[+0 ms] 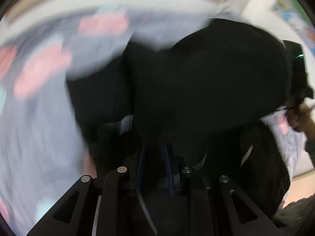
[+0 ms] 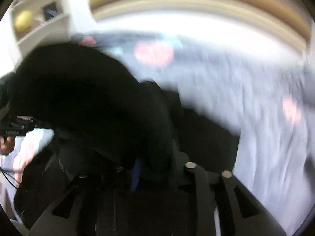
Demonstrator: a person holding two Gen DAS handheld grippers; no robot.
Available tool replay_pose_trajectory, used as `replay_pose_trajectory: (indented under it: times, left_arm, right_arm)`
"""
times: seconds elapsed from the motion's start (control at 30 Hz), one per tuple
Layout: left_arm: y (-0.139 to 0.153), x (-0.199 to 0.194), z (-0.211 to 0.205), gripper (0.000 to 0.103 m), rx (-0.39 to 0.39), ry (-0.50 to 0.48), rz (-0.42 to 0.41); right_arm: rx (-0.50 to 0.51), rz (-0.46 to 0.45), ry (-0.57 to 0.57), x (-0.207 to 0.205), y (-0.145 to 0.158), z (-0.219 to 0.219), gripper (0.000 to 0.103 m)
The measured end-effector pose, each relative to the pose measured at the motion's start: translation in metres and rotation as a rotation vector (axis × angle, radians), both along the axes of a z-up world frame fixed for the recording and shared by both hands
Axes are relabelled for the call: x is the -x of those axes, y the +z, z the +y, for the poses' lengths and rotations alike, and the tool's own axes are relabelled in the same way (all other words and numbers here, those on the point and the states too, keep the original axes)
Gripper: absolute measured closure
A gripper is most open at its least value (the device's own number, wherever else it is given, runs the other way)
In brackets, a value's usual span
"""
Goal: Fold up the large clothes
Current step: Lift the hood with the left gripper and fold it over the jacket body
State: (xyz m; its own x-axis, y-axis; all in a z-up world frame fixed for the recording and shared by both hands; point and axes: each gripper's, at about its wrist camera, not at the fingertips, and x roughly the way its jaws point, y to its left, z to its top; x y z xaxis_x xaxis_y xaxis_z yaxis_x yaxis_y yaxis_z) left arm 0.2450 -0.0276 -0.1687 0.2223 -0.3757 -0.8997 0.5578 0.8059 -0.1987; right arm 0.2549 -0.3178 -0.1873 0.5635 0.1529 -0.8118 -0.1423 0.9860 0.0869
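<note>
Black garment (image 1: pixel 216 82) bunched at left gripper (image 1: pixel 154 157) and right gripper (image 2: pixel 137 169) — both narrow, apparently pinching cloth. Lifted over patterned bedsheet (image 1: pixel 39 118), heavily blurred. Fold barely begun — flattening, folding left.

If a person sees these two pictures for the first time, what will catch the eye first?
First comes the black garment, a big dark mass that fills the middle of both views, right in front of the left gripper and the right gripper. Behind it lies a blurred pale bedsheet with pink patches.
</note>
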Motion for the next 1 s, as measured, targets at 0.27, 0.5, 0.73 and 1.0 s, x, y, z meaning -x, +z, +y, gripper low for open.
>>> replay_pose_trajectory:
  times: [0.27, 0.5, 0.73, 1.0]
  left_arm:
    - [0.057, 0.009, 0.027, 0.082, 0.126, 0.107, -0.053]
    - [0.121, -0.017, -0.032, 0.076, 0.248, 0.055, -0.156]
    - [0.071, -0.053, -0.07, 0.076, 0.312, 0.084, 0.065]
    - [-0.079, -0.027, -0.058, 0.078, 0.259, 0.199, 0.399]
  right_arm:
    - [-0.046, 0.132, -0.143, 0.065, 0.019, -0.036, 0.069]
    - [-0.05, -0.041, -0.08, 0.072, 0.102, -0.011, 0.055]
    - [-0.155, 0.04, -0.072, 0.01, 0.074, 0.033, 0.053]
    - [-0.153, 0.353, -0.098, -0.019, -0.074, 0.052, 0.045]
